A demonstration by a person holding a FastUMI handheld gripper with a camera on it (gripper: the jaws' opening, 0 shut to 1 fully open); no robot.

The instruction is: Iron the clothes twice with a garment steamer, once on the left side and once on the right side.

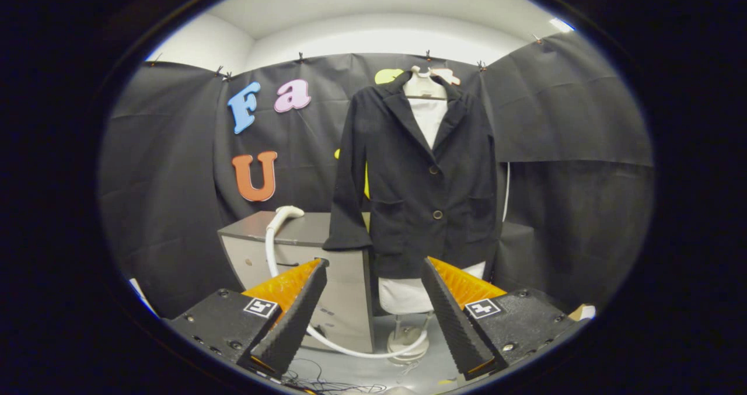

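Note:
A dark two-button jacket [417,179] hangs over a white mannequin torso [427,115] on a stand [407,342], well beyond my fingers. The white steamer head [286,213] rests on top of a grey cabinet [303,231], to the left of the jacket's sleeve. Its white hose [271,255] runs down the cabinet front and curves across the floor to the stand's base. My gripper [373,319] stands open, nothing between its fingers [295,319], well short of the steamer and the jacket.
The grey cabinet stands left of the mannequin, its corner close to the hanging sleeve. Thin dark cables [327,380] lie on the floor just under the fingers. Black cloth walls close the booth behind and on both sides.

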